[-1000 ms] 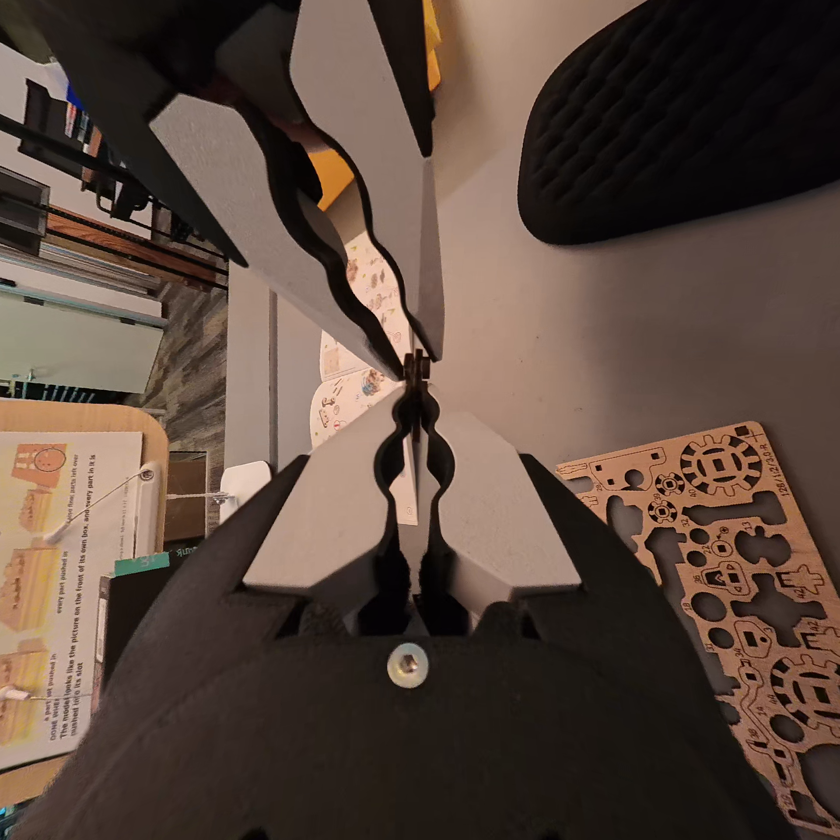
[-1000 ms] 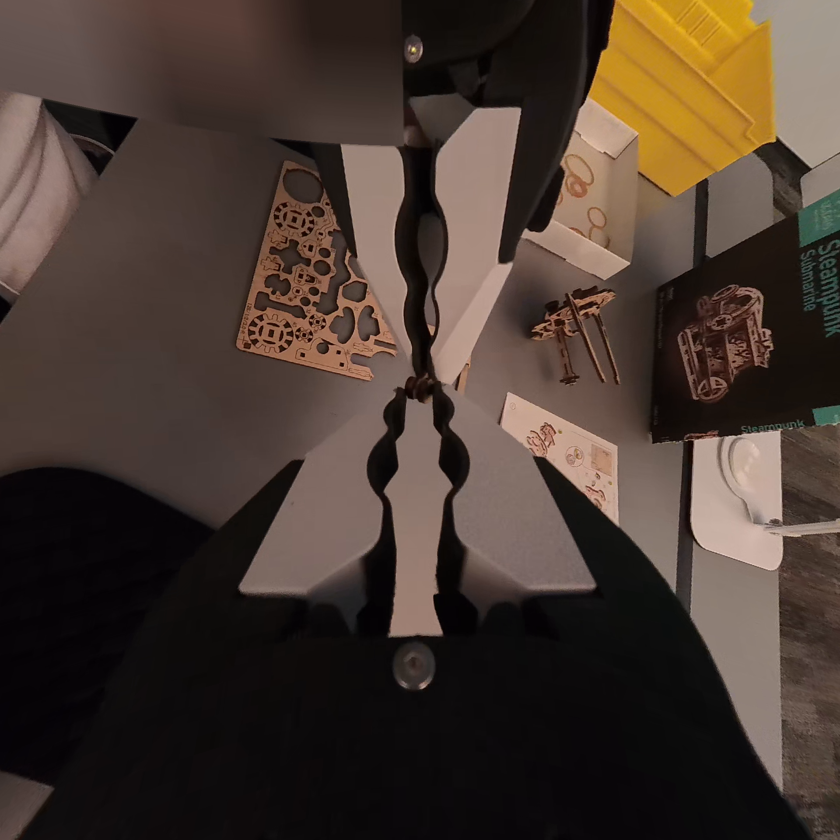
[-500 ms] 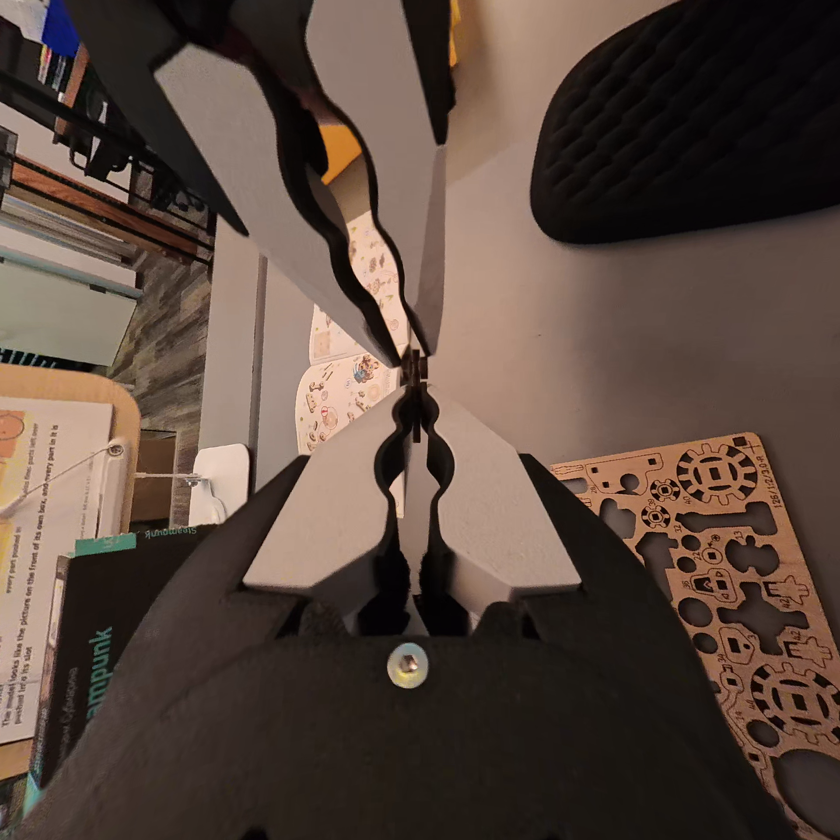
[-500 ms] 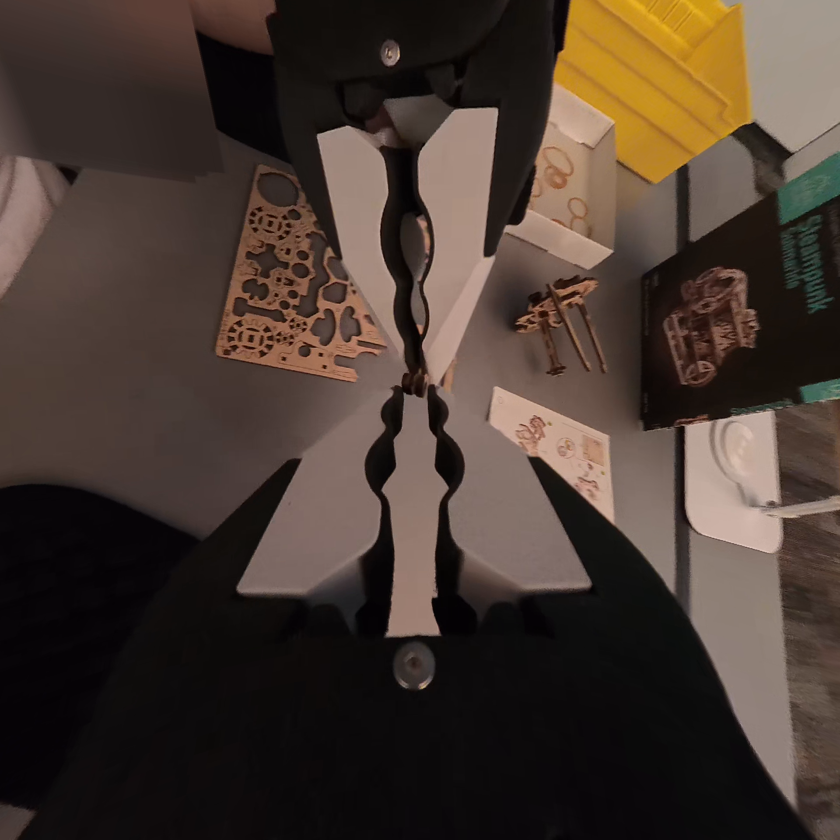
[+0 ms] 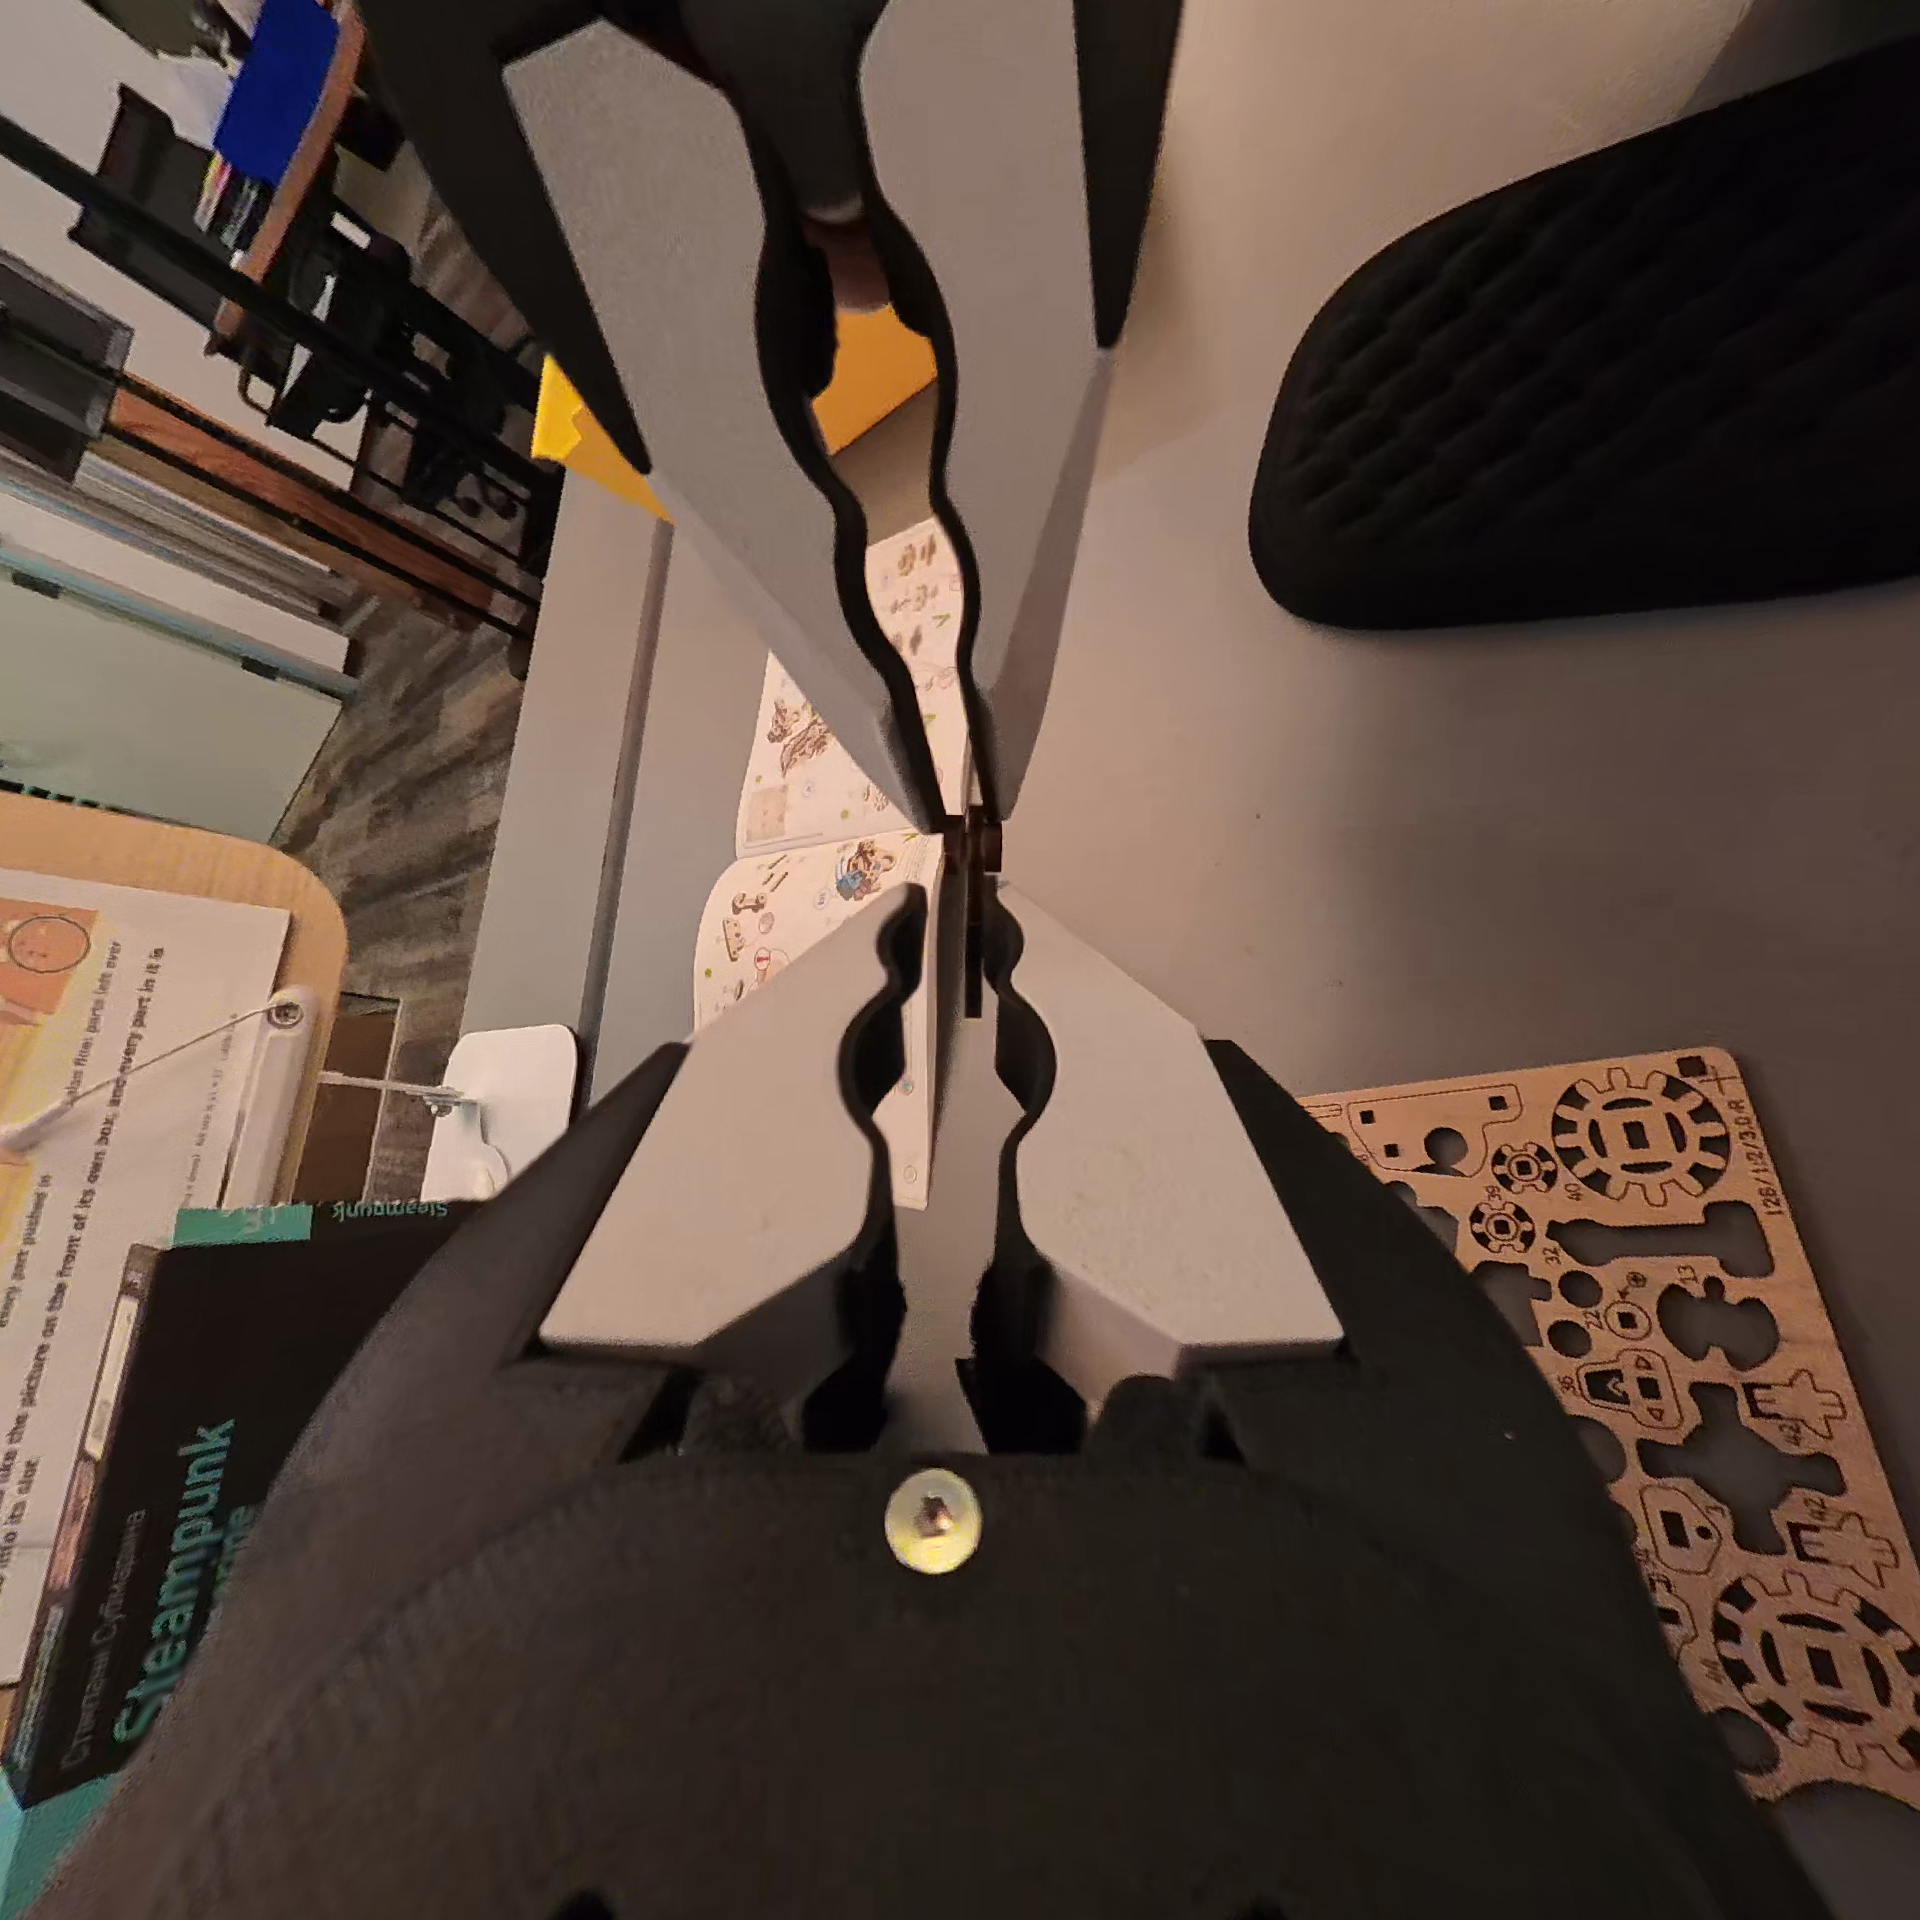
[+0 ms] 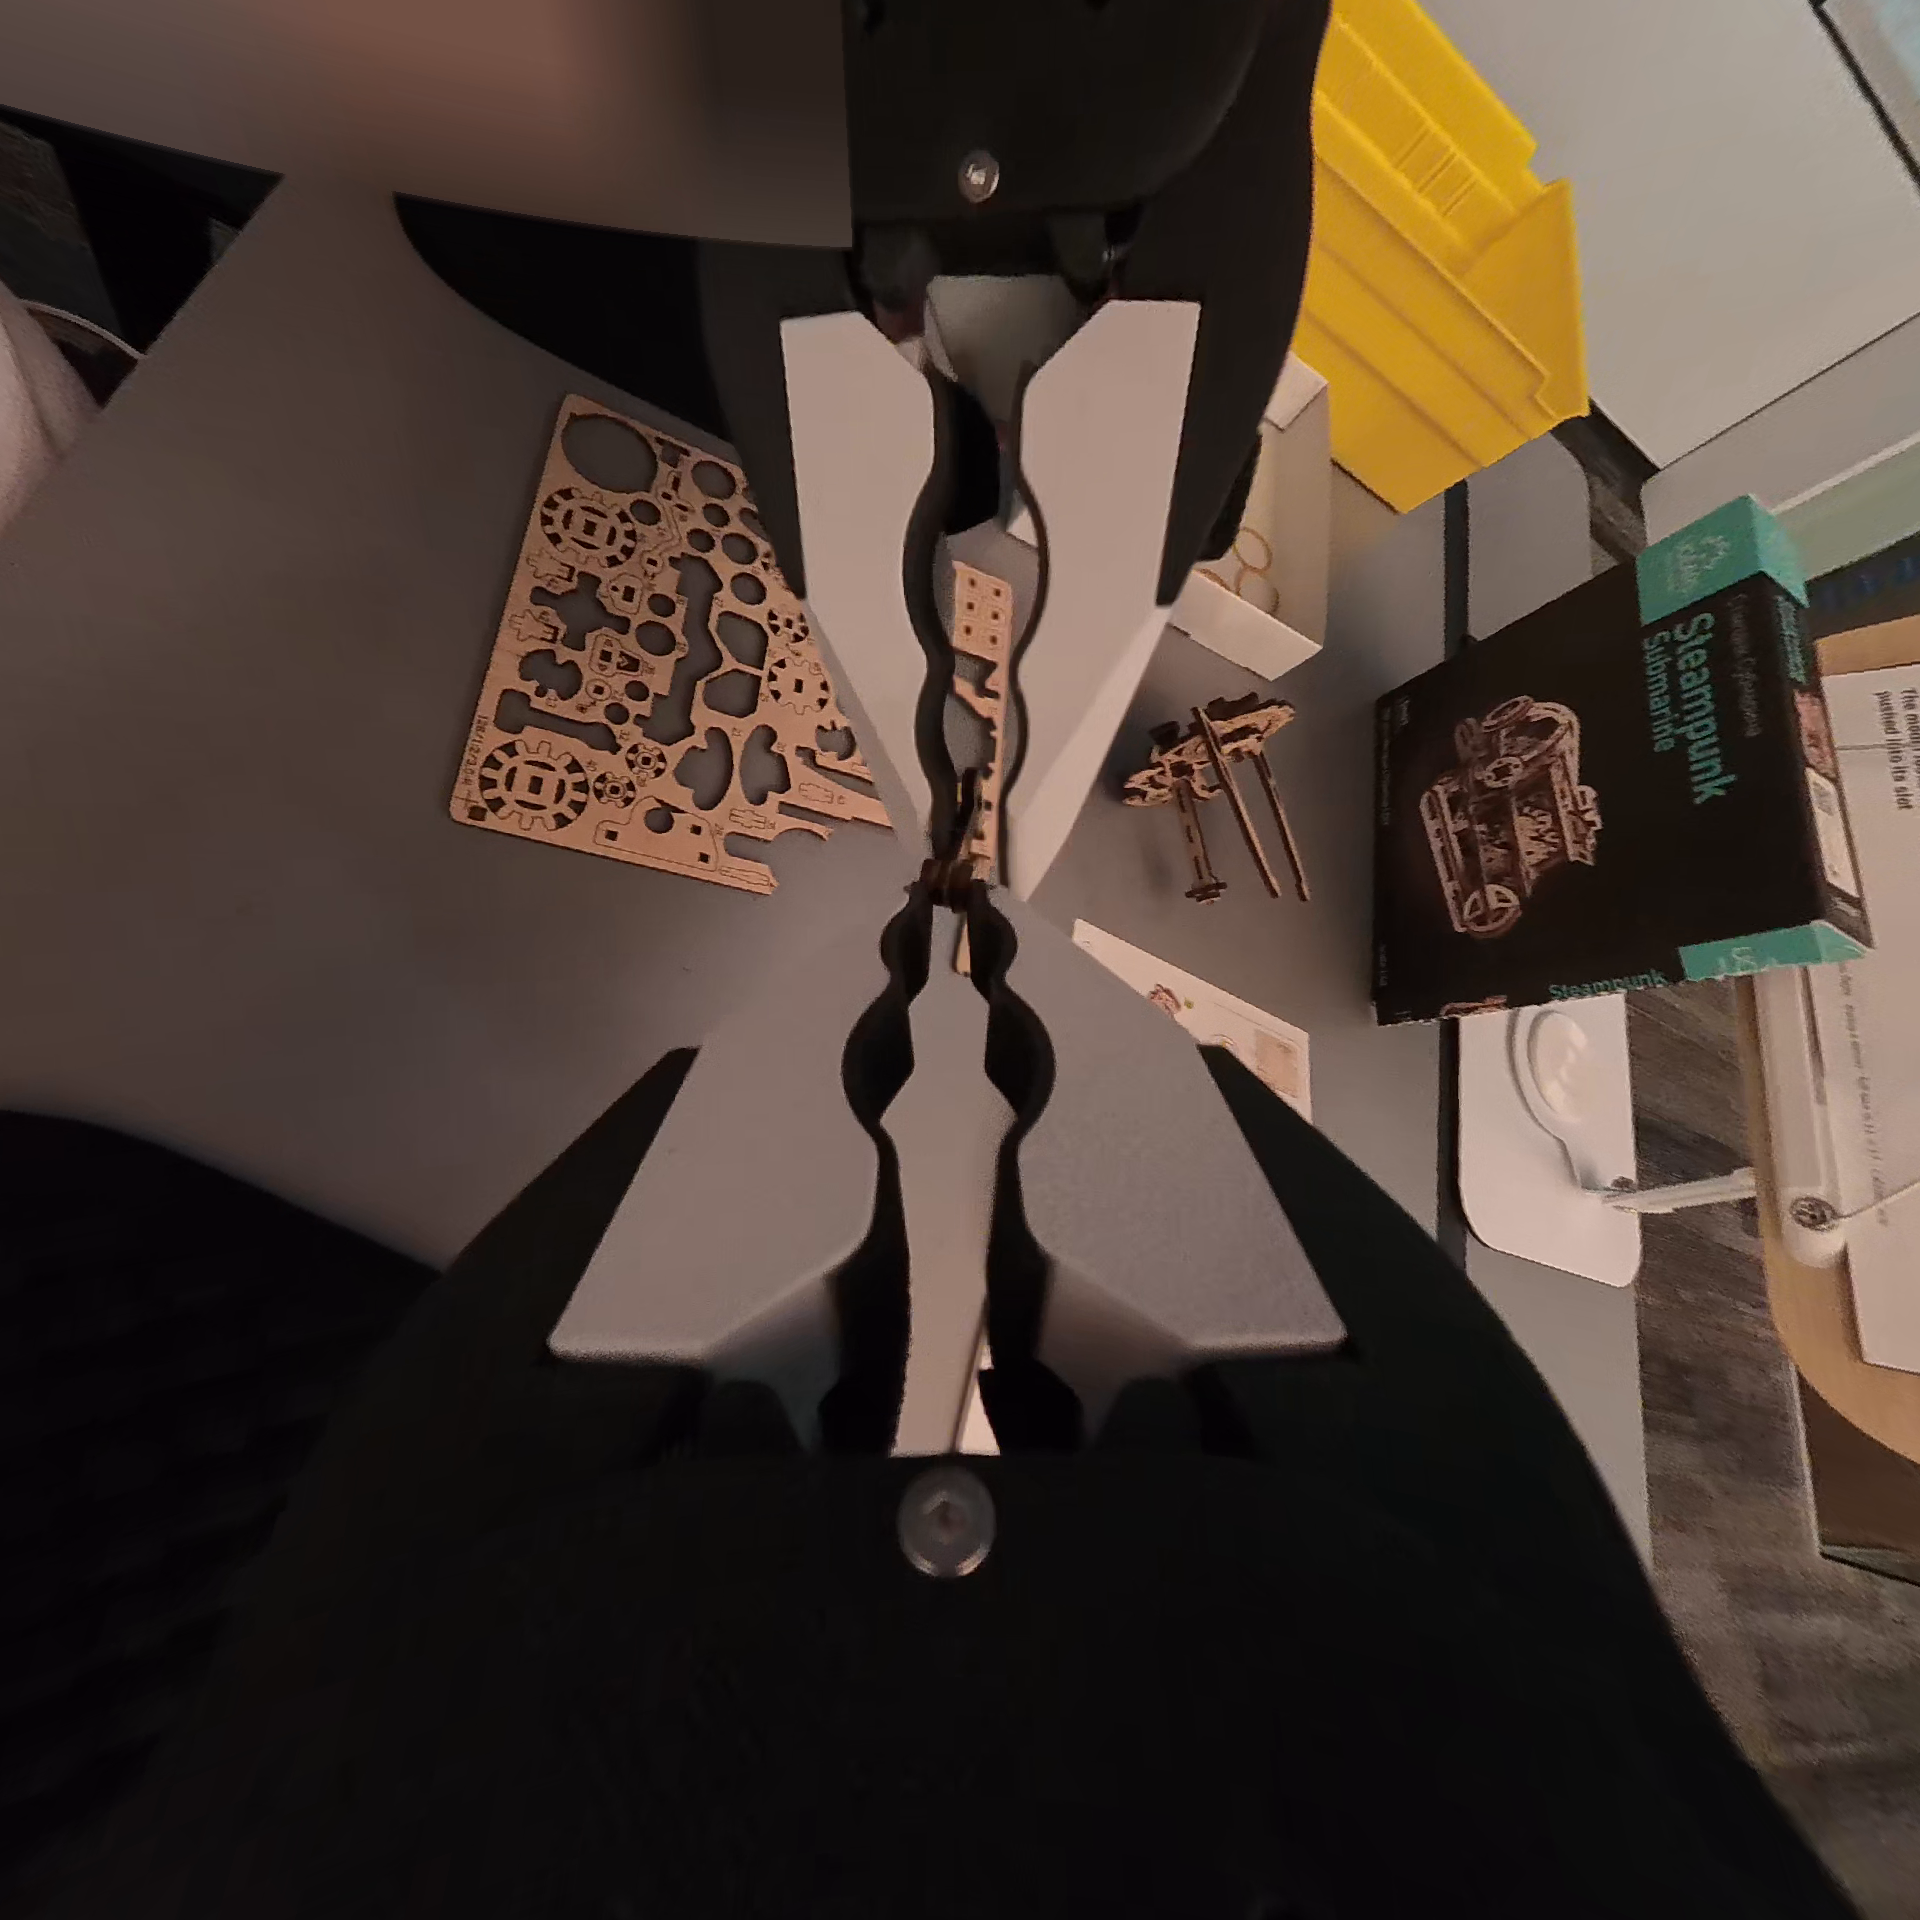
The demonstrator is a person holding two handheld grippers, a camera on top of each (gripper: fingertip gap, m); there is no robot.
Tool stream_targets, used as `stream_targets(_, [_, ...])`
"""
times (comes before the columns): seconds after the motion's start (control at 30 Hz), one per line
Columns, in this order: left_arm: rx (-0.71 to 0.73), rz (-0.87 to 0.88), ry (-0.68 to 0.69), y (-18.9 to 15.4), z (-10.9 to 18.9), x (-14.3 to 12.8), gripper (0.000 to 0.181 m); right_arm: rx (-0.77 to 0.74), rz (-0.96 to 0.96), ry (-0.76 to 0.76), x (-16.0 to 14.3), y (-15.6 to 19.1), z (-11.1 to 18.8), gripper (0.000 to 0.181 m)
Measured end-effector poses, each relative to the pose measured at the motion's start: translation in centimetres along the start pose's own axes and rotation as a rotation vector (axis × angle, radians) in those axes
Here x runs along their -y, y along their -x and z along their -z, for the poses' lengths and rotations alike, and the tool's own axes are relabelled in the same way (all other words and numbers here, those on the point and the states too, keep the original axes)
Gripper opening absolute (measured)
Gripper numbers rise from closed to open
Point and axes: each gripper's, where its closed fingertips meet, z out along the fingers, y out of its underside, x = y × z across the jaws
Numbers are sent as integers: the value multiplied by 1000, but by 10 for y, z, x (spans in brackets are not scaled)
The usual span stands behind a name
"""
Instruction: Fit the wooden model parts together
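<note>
My left gripper (image 5: 971, 899) and right gripper (image 6: 948, 904) meet tip to tip above the grey table (image 5: 1351, 831). The left is shut on a thin wooden part (image 5: 974, 956) seen edge-on. The right is shut on a small dark wooden part (image 6: 948, 871). The two parts touch at the tips (image 5: 977, 844). In the left wrist view the right gripper (image 5: 971, 816) comes down from the top. In the right wrist view the left gripper (image 6: 971, 831) does the same. A wooden strip with square holes (image 6: 982, 613) shows through its finger gap; I cannot tell whether it is held.
A punched-out wooden sheet (image 6: 644, 665) lies on the table, also in the left wrist view (image 5: 1662, 1299). A part-built wooden assembly (image 6: 1216, 790), an instruction booklet (image 5: 810, 883), a black kit box (image 6: 1621, 790), a white box (image 6: 1257, 613), a yellow bin (image 6: 1434, 260) and a black cushion (image 5: 1610, 416) surround the work. Both grippers' tips are close together, under 4 cm apart. Left tips and right tips are each some 20 centimeters from the part-built wooden assembly (image 6: 1216, 790).
The grippers stay tip to tip on the parts. Both have turned and shifted together over the table; the left gripper's body now shows more fully in the right wrist view.
</note>
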Motion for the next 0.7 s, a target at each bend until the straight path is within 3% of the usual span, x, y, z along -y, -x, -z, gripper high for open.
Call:
stream_targets(0.2, [54,-149,-19,-5,-3,1,0,20,2,15,-4,3,-1,5])
stream_targets(0.63, [-91,-62,32,-22,-6,-4,0,114,1,23,-8,16,-7,5])
stream_targets(0.7, [-36,-53,10,-14,-6,-2,20,129,-6,10,-8,18,-6,5])
